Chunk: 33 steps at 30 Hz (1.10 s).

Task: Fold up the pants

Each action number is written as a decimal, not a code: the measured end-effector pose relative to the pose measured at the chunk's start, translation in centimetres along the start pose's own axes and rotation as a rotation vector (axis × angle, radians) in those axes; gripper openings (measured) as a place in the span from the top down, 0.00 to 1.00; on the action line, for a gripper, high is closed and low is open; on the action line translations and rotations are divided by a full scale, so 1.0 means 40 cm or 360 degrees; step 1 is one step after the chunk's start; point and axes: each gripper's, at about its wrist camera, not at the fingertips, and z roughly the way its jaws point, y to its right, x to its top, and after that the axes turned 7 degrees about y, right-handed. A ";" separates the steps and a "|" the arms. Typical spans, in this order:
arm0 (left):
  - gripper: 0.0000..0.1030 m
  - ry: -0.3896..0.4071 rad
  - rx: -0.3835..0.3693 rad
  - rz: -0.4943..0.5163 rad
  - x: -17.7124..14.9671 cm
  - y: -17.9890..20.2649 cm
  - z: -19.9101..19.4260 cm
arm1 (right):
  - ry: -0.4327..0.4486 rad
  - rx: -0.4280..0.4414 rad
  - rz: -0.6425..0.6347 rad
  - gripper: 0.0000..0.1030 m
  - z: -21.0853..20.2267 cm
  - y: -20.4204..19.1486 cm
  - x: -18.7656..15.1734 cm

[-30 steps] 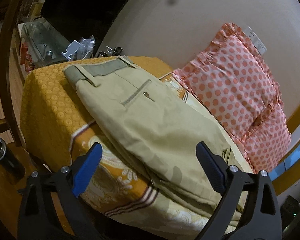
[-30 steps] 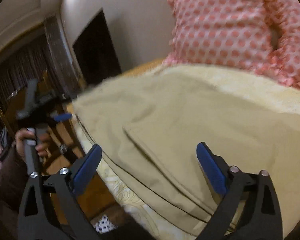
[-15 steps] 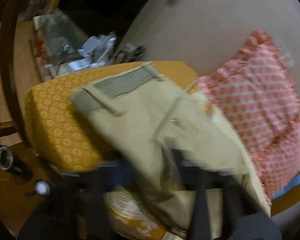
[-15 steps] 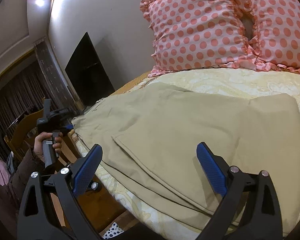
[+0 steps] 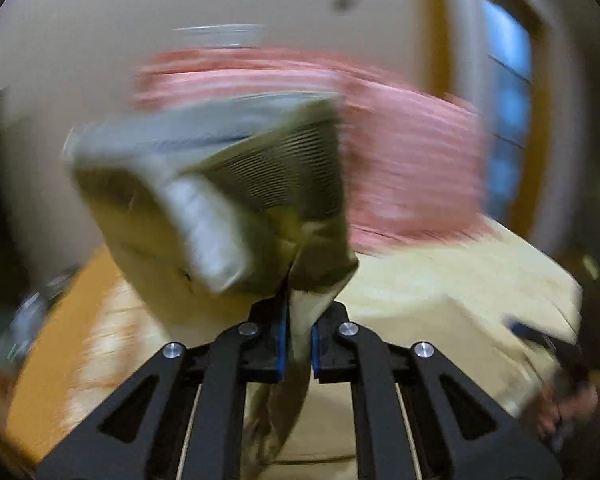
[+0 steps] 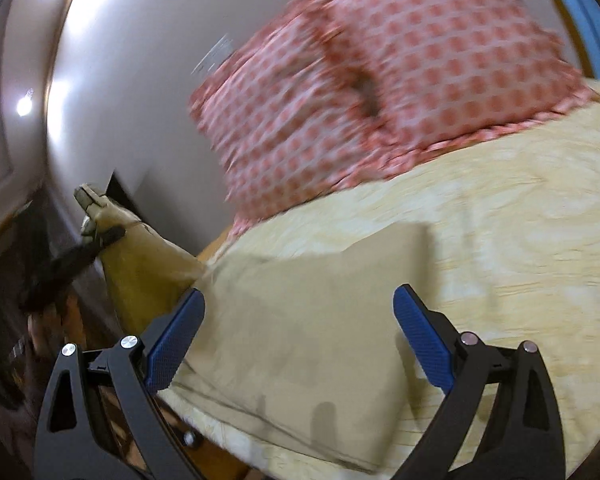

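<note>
Fold step underway — left hand-held gripper (image 5: 296,344) clamps the pants (image 5: 228,200) waistband, lifted; right hand-held gripper (image 6: 296,340) gapes wide above the legs — next, lay waistband over them.

One pair of pants (image 6: 300,320), two pillows (image 6: 380,80), one bedspread (image 6: 520,220), two hand-held grippers.

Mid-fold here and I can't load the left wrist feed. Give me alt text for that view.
The left gripper is shut on the khaki cotton pants, holding their grey-lined waistband end up in front of the camera. Behind, blurred by motion, a pink polka-dot pillow sits on the pale yellow bedspread; the right gripper's fingertips show at the lower right edge.
</note>
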 end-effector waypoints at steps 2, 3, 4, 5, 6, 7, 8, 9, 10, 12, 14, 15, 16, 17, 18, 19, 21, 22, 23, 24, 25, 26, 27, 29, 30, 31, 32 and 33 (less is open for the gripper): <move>0.92 -0.0111 -0.0205 0.0158 -0.055 0.133 0.046 | 0.0047 -0.0026 0.0087 0.05 -0.024 0.034 0.016; 0.91 -0.0174 -0.0283 0.0229 -0.094 0.187 0.066 | 0.0061 -0.0044 0.0123 0.05 -0.035 0.048 0.021; 0.91 -0.0229 -0.0339 0.0282 -0.127 0.223 0.081 | 0.0054 -0.0057 0.0166 0.05 -0.038 0.065 0.025; 0.91 -0.0307 -0.0398 0.0341 -0.170 0.260 0.098 | 0.0027 -0.0061 0.0204 0.05 -0.035 0.078 0.026; 0.91 -0.0402 -0.0431 0.0403 -0.217 0.293 0.113 | -0.0006 -0.0055 0.0245 0.05 -0.027 0.089 0.026; 0.89 -0.0449 -0.0452 0.0430 -0.241 0.304 0.118 | -0.0046 -0.0042 0.0296 0.05 -0.015 0.102 0.027; 0.85 -0.0478 -0.0453 0.0455 -0.262 0.310 0.115 | -0.0082 -0.0028 0.0339 0.05 -0.003 0.112 0.027; 0.83 -0.0468 -0.0449 0.0467 -0.268 0.304 0.100 | -0.0111 -0.0018 0.0366 0.05 0.010 0.117 0.030; 0.77 -0.0450 -0.0457 0.0460 -0.264 0.291 0.081 | -0.0141 -0.0009 0.0386 0.05 0.023 0.122 0.031; 0.54 -0.0350 -0.0472 0.0366 -0.224 0.234 0.027 | -0.0222 -0.0043 0.0380 0.05 0.060 0.126 0.033; 0.28 -0.0212 -0.0395 0.0208 -0.179 0.146 -0.017 | -0.0294 -0.0087 0.0319 0.06 0.098 0.120 0.037; 0.27 -0.0184 -0.0340 0.0133 -0.156 0.105 -0.016 | -0.0327 -0.0104 0.0270 0.11 0.118 0.112 0.039; 0.27 -0.0178 -0.0284 0.0061 -0.140 0.058 -0.009 | -0.0379 -0.0107 0.0246 0.15 0.140 0.108 0.039; 0.27 -0.0197 -0.0208 -0.0045 -0.131 -0.003 0.007 | -0.0416 -0.0121 0.0238 0.17 0.155 0.108 0.035; 0.27 -0.0269 -0.0120 -0.0201 -0.135 -0.088 0.041 | -0.0440 -0.0146 0.0212 0.21 0.169 0.107 0.034; 0.29 -0.0315 -0.0086 -0.0275 -0.135 -0.122 0.064 | -0.0466 -0.0167 0.0172 0.22 0.184 0.101 0.035; 0.35 -0.0479 -0.0070 -0.0493 -0.169 -0.225 0.132 | -0.0516 -0.0188 0.0108 0.29 0.213 0.091 0.030; 0.37 -0.0546 -0.0097 -0.0564 -0.185 -0.255 0.162 | -0.0522 -0.0198 0.0065 0.30 0.224 0.084 0.026; 0.37 -0.0585 -0.0126 -0.0600 -0.199 -0.268 0.178 | -0.0523 -0.0197 0.0046 0.30 0.232 0.082 0.025; 0.37 -0.0618 -0.0133 -0.0625 -0.211 -0.279 0.193 | -0.0524 -0.0197 0.0032 0.31 0.234 0.081 0.022; 0.37 -0.0646 -0.0149 -0.0635 -0.220 -0.283 0.208 | -0.0525 -0.0199 0.0027 0.33 0.235 0.081 0.022; 0.37 -0.0681 -0.0204 -0.0639 -0.228 -0.279 0.227 | -0.0530 -0.0197 0.0033 0.35 0.234 0.084 0.021; 0.36 -0.0697 -0.0235 -0.0641 -0.234 -0.277 0.236 | -0.0530 -0.0195 0.0042 0.40 0.233 0.089 0.020; 0.29 -0.0725 -0.0283 -0.0629 -0.249 -0.259 0.253 | -0.0535 -0.0190 0.0061 0.45 0.229 0.099 0.021; 0.27 -0.0722 -0.0301 -0.0627 -0.249 -0.257 0.261 | -0.0545 -0.0190 0.0057 0.50 0.233 0.099 0.020; 0.26 -0.0721 -0.0320 -0.0638 -0.250 -0.256 0.267 | -0.0567 -0.0192 0.0050 0.61 0.236 0.101 0.018; 0.30 -0.0725 -0.0319 -0.0648 -0.247 -0.258 0.268 | -0.0598 -0.0168 0.0052 0.66 0.241 0.102 0.015; 0.39 -0.0743 -0.0326 -0.0667 -0.247 -0.264 0.272 | -0.0617 -0.0140 0.0058 0.76 0.240 0.100 0.011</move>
